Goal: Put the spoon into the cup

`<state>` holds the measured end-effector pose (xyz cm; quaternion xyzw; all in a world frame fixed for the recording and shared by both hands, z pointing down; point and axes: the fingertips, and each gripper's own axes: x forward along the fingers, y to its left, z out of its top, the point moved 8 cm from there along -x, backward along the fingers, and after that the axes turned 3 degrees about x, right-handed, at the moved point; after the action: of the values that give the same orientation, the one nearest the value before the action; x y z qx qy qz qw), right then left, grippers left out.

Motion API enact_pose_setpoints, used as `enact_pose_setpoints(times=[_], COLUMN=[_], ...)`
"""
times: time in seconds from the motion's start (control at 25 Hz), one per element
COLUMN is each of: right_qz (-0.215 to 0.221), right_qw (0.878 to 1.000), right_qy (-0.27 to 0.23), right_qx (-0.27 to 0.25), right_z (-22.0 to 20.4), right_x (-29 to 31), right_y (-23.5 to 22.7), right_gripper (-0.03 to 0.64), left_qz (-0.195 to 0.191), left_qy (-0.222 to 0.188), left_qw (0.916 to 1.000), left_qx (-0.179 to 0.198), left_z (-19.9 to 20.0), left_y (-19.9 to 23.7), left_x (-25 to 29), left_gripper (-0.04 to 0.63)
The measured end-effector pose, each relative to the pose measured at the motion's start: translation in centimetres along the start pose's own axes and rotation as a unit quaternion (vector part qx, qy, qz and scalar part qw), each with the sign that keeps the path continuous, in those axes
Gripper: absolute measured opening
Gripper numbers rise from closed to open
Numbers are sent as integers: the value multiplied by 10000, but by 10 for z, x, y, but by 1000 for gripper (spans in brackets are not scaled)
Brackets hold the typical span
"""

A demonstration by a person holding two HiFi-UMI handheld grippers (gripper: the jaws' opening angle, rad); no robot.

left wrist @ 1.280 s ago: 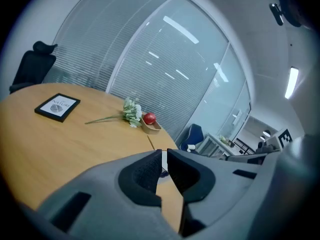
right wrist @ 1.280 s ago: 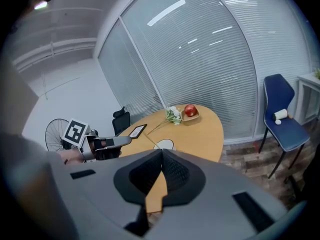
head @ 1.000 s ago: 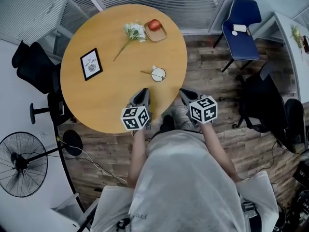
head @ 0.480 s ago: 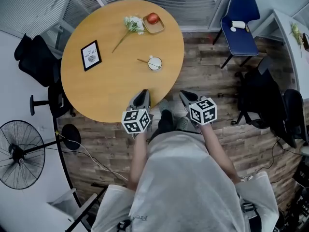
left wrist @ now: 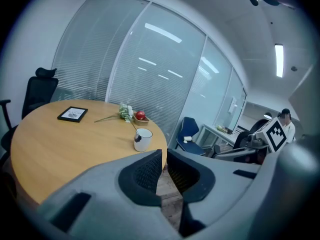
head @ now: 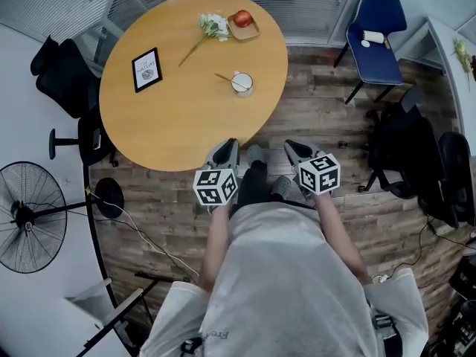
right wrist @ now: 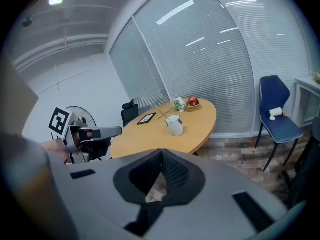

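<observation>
A white cup stands on the round wooden table, right of its middle. The spoon sits in the cup, its handle leaning out to the left. Both grippers hang over the wooden floor, just off the table's near edge and well short of the cup. My left gripper is shut with nothing in it, and so is my right gripper. From the left gripper view the cup shows beyond the closed jaws. The right gripper view has the cup and spoon far off.
A framed picture, a flower and an apple on a small tray lie on the table's far part. A blue chair stands at the right, black office chairs and a fan at the left.
The person has stepped back: the table and cup have drawn farther away in view. Both grippers, earlier over the table's near edge, now hang over the floor, still shut.
</observation>
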<state>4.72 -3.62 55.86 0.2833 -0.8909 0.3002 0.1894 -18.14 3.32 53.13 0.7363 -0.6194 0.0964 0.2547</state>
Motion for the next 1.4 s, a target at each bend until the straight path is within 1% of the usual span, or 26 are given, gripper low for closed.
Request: enact_pose_setpoints(times=[0.28, 0.44, 0.72, 0.92, 1.12, 1.28, 1.4], right_qz=[0, -29, 30, 13, -74, -149, -178], right_qw=[9997, 9996, 9994, 9995, 9995, 9994, 9992], right_qy=[-213, -282, -326, -278, -277, -318, -352], right_qx=[-88, -31, -111, -142, -94, -59, -44], right_z=[3, 3, 11, 8, 5, 5, 4], right_x=[-10, -12, -8, -10, -15, -20, -23], right_y=[0, -3, -1, 1, -6, -10, -13], right_gripper=[-3, -3, -3, -3, -3, -3, -3], left_qz=[-28, -76, -11, 14, 135, 22, -59], left_qy=[1, 24, -26, -26, 11, -7, 11], left_qw=[9998, 9995, 9990, 9990, 9989, 9991, 9988], left_qx=[172, 301, 449, 450, 440, 424, 479], left_z=[-4, -1, 9, 9, 4, 4, 2], left_y=[-9, -15, -15, -15, -13, -16, -20], left_x=[1, 2, 3, 1, 1, 3, 6], left_gripper=[15, 15, 15, 15, 14, 9, 9])
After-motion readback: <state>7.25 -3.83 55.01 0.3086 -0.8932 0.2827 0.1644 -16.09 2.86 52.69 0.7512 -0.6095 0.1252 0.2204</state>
